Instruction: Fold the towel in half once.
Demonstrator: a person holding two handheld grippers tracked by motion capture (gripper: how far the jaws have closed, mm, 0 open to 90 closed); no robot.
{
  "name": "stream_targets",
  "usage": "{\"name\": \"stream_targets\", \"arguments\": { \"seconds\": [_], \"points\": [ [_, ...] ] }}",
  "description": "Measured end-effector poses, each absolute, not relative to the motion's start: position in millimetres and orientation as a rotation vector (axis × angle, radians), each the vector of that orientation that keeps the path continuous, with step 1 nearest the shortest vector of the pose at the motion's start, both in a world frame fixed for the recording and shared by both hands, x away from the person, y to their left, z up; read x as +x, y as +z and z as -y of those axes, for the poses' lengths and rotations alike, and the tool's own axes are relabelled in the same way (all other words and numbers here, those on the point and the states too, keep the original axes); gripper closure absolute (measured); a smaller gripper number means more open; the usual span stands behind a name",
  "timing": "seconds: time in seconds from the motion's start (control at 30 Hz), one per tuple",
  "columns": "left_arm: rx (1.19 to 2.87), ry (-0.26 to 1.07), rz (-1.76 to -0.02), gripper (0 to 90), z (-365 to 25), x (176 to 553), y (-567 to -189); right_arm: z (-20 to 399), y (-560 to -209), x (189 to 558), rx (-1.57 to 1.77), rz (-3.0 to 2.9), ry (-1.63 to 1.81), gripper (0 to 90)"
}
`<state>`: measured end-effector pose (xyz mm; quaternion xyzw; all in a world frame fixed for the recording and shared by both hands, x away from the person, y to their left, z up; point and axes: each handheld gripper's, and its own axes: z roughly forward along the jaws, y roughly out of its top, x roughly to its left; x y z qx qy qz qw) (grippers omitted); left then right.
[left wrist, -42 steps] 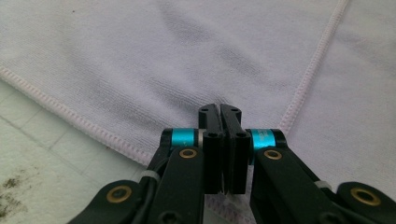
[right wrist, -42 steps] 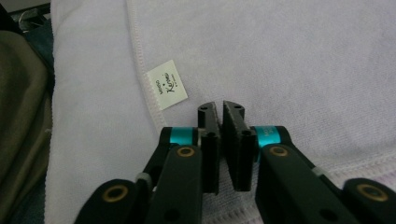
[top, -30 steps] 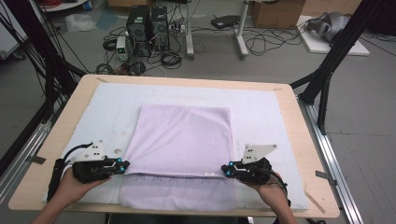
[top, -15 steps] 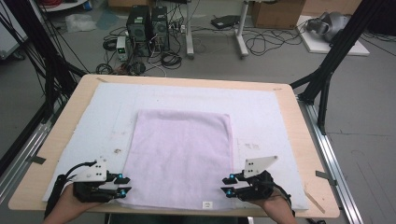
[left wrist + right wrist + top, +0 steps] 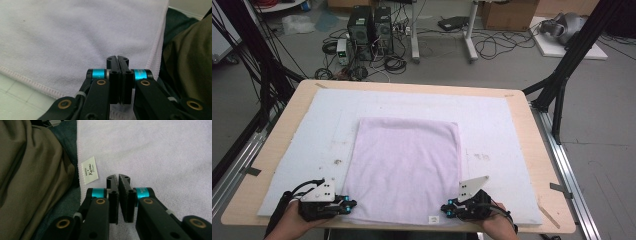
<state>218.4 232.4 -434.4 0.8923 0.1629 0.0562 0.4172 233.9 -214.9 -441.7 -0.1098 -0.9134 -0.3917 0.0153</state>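
1. On the wooden bench (image 5: 532, 165) lies a white mat (image 5: 302, 150), and on the mat a pale lilac towel (image 5: 407, 165) is spread flat, its far edge about mid-bench and its near edge at the front of the mat.
2. The left claw (image 5: 351, 204) sits at the towel's near left corner, held by the person's left hand (image 5: 292, 222), which comes in from the bottom of the high view.
3. In the left gripper view the left claw (image 5: 117, 58) has its jaws pressed together. The towel (image 5: 75, 37) spreads beyond them and its hemmed corner runs under them, but I cannot tell for certain whether cloth is pinched between them.
4. The right claw (image 5: 445, 208) sits at the near right corner, held by the right hand (image 5: 494, 227).
5. In the right gripper view the right claw (image 5: 117, 176) has its jaws nearly together, a thin gap showing lower down; the tips rest over the towel (image 5: 155, 152).
6. A small white label (image 5: 89, 170) with dark print lies on the towel's edge, just beside the right claw; in the high view it is a tiny white square (image 5: 432, 218) on the near hem.
7. Olive-coloured clothing (image 5: 30, 182) lies beyond the towel's edge in both gripper views.
8. Beyond the bench, two computer towers (image 5: 369, 22) and loose cables (image 5: 492, 47) are on the floor.
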Motion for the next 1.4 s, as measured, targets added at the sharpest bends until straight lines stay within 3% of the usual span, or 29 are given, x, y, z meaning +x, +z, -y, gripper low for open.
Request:
{"name": "stream_targets", "arguments": {
  "seconds": [0.23,0.37,0.57,0.83,1.17,1.4],
  "points": [
    [2.18,0.1,-0.383,88.2,-243,204,-420,227,-426,223,-0.308,2.742,-1.351,87.7],
    [2.195,0.116,-0.419,77.4,-243,211,-427,230,-430,226,-0.359,2.737,-1.344,71.1],
    [2.172,0.195,-0.485,61.1,-239,230,-426,236,-426,248,-0.497,2.767,-1.405,58.3],
    [2.155,0.282,-0.553,53.7,-226,266,-433,240,-428,286,-0.704,2.818,-1.416,47.5],
    [2.203,0.347,-0.643,52.3,-220,301,-443,238,-434,326,-0.831,2.886,-1.394,53.9],
    [2.192,0.341,-0.671,51.4,-224,303,-444,238,-443,333,-0.844,2.891,-1.288,57.5]
  ]
}}
